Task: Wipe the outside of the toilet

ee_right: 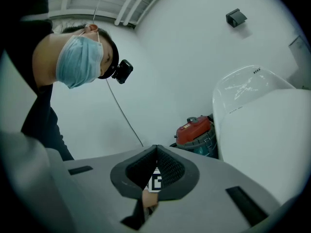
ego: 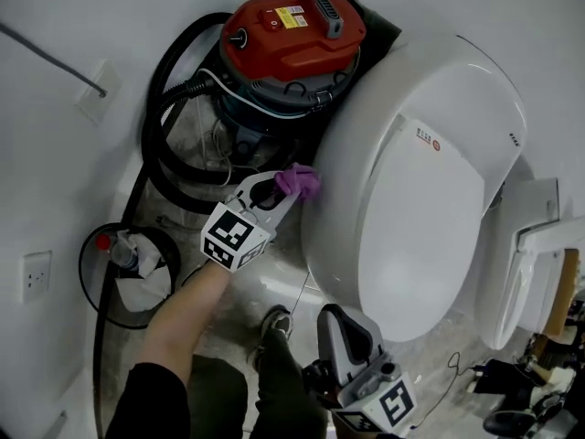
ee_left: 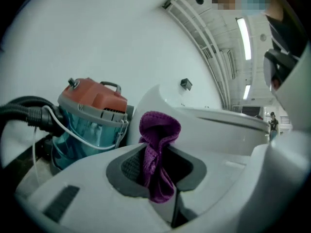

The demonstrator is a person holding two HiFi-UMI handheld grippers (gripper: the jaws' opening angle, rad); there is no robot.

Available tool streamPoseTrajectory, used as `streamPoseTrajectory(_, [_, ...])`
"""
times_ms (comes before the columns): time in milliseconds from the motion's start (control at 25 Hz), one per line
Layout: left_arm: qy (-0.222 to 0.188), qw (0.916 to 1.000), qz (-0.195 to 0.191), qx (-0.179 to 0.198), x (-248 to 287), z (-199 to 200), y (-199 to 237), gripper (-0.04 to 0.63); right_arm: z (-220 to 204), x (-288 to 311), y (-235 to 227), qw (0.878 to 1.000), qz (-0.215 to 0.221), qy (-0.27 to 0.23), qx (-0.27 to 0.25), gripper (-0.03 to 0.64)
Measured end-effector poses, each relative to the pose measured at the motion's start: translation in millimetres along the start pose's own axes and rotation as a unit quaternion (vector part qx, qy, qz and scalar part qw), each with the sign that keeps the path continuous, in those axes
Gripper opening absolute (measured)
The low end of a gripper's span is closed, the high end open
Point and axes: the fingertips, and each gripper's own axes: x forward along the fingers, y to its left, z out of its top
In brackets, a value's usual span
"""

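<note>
Cloth (ego: 300, 181) against toilet (ego: 430, 181) side
Left gripper (ee_left: 160, 155) clamps soft, light cloth mid-fold; it should glide on the slick shell; right gripper (ee_right: 155, 149) closed, empty

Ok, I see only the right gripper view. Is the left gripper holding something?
Observer: Yes, the left gripper is shut on a purple cloth.
Operator: Where is the cloth now?
Observer: In the head view it lies at the outer side of the toilet, beside the red vacuum; it seems to touch the toilet.
Operator: Something else on the floor?
Observer: A black bin with crumpled paper and a red-capped bottle stands left of that gripper.
</note>
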Motion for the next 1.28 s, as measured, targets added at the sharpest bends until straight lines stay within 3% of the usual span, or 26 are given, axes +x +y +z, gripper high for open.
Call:
streamPoseTrajectory(320, [0.013,0.9993,0.031,0.013,-79,82,-62,0.080,57,-33,30,0.999,-0.045,0.019,-0.007,-0.002])
streamPoseTrajectory(520, [0.054,0.9978,0.037,0.008,-108,124,-111,0.080,98,-64,39,0.997,-0.057,0.053,0.006,-0.002])
streamPoseTrajectory(680, [0.065,0.9973,0.032,0.008,-114,168,-151,0.080,141,-77,39,0.996,-0.049,0.073,0.000,-0.002])
streamPoseTrajectory(920, [0.060,0.9962,0.061,0.012,-108,251,-194,0.080,222,-79,38,0.997,-0.013,0.077,-0.019,-0.002])
streamPoseTrajectory(1280, [0.031,0.9957,0.071,0.050,-88,387,-242,0.080,335,-92,33,0.998,-0.008,0.035,-0.049,-0.002])
